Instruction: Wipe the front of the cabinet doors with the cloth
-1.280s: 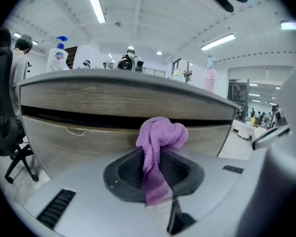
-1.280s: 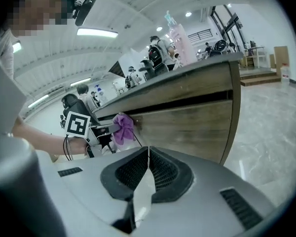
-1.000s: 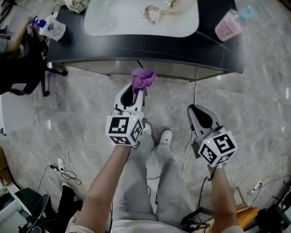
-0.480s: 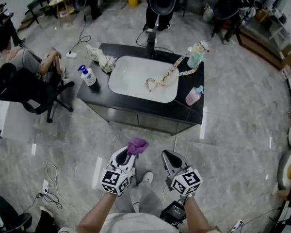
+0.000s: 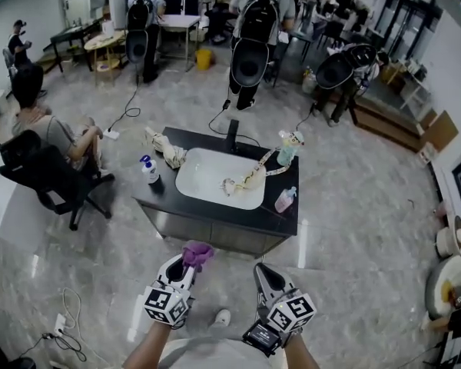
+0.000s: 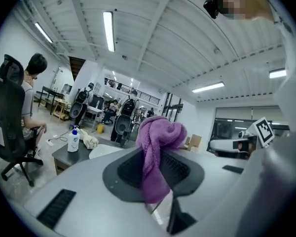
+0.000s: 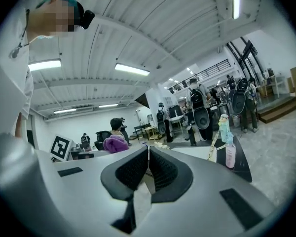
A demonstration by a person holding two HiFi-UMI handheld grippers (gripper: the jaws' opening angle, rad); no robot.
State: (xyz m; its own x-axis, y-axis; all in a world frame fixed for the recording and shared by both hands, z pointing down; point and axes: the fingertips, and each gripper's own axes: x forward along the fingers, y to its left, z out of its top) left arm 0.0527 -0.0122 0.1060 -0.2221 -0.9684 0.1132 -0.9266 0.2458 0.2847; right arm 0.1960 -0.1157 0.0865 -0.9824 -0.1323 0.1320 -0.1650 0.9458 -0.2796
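Firmly, cloth in left gripper

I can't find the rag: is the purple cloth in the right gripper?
No, the left gripper pinches the purple cloth; the right gripper is shut and empty.

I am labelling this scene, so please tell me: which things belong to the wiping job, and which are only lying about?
Job: purple cloth, left claw shut on it, cabinet doors.
Lying about: pump bottle, pink bottle, beige rag, teal bottle.
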